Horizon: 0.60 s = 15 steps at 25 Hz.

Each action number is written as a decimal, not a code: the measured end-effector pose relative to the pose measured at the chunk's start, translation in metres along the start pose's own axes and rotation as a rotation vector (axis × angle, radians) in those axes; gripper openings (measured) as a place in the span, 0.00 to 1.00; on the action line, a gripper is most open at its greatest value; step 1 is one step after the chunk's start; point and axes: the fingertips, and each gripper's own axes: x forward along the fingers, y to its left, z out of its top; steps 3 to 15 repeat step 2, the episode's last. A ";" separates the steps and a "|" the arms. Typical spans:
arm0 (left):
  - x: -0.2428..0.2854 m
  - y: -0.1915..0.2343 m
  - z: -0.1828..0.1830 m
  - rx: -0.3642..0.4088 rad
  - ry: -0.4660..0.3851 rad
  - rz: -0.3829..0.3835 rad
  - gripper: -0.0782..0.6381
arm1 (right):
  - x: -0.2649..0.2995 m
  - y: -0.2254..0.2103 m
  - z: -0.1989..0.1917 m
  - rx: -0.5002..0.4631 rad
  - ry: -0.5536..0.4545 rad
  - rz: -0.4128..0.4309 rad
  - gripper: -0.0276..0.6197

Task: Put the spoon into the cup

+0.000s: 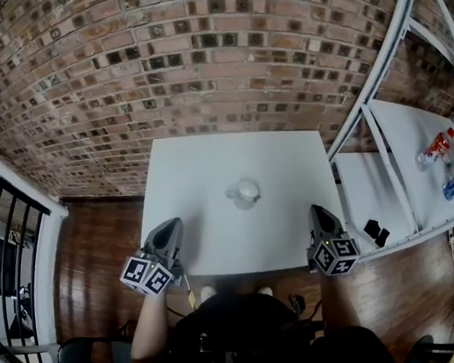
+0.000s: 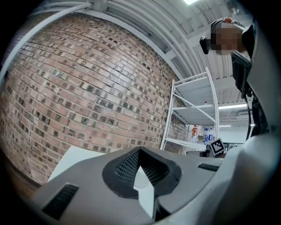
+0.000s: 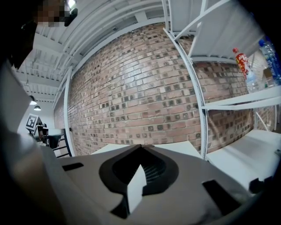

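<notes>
A small white cup [image 1: 244,192] stands near the middle of the white table [image 1: 210,170] in the head view. I cannot make out the spoon apart from the cup at this size. My left gripper [image 1: 170,227] rests at the table's near left edge, well short of the cup. Its jaws are shut with nothing between them, as the left gripper [image 2: 140,150] shows in its own view. My right gripper [image 1: 317,210] sits at the near right edge, also shut and empty. The right gripper [image 3: 140,146] looks over the tabletop toward the wall, and the cup is hidden in both gripper views.
A brick wall [image 1: 202,61] runs behind the table. White metal shelving [image 1: 412,146] stands to the right, holding bottles [image 1: 442,148] and a small black object [image 1: 376,232]. A black railing [image 1: 12,233] is at the left. The floor [image 1: 99,242] is dark wood.
</notes>
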 end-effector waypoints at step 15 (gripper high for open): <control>0.000 0.002 0.001 0.001 -0.001 0.001 0.12 | 0.000 0.002 0.000 -0.008 0.002 0.002 0.05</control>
